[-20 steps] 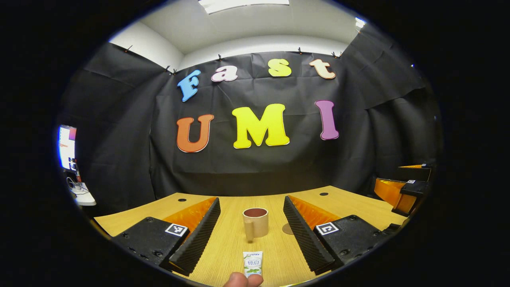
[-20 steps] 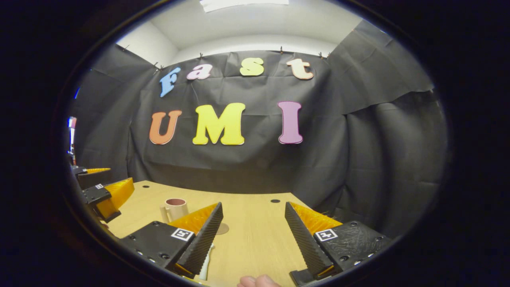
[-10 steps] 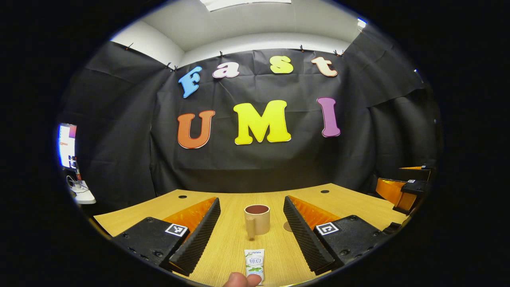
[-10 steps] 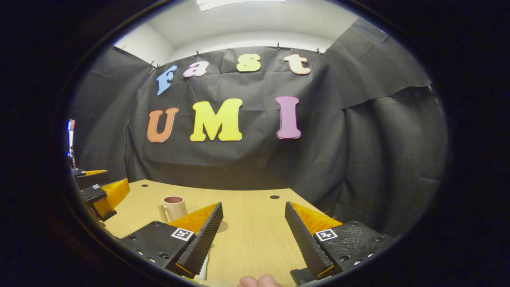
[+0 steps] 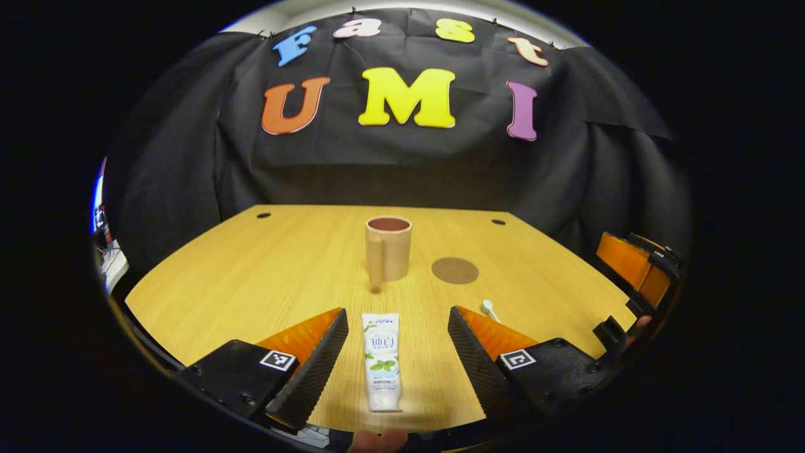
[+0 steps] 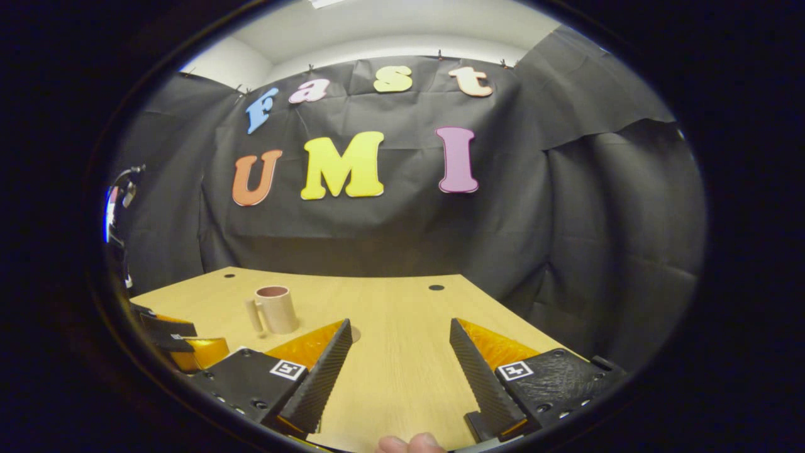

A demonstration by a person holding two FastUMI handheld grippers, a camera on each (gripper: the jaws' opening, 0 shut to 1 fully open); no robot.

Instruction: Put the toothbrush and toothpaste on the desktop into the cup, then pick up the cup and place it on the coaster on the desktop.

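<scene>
Two grippers hang over a pale wooden counter [image 5: 251,277], and both stand with their jaws wide apart, gripping nothing.

In the left gripper view, the left gripper [image 5: 397,327] is tipped down toward the counter. Between its two fingers lies the toothpaste [image 5: 382,360], a white tube flat on the wood, lengthwise along the line of the fingers, touching neither of them. Beyond the tube, near the middle of the counter, stands the cup [image 5: 388,248], upright and beige with a darker inside, its handle turned toward the camera. Just right of the cup a round brown coaster [image 5: 455,270] lies flat, apart from the cup. Further right and nearer, the white head of the toothbrush [image 5: 488,308] peeks out just above the gripper's right finger; the rest of it is hidden behind that finger. At the far right edge the right gripper [image 5: 635,283] shows above the counter's edge. A fingertip [image 5: 377,439] shows at the bottom rim.

In the right gripper view, the left gripper [image 6: 176,340] appears at the lower left, low over the counter. The cup [image 6: 275,309] stands to the right of it, upright, handle on its left. The right gripper [image 6: 400,358] holds its fingers apart over bare wood. A hand [image 6: 412,443] shows at the bottom edge.
</scene>
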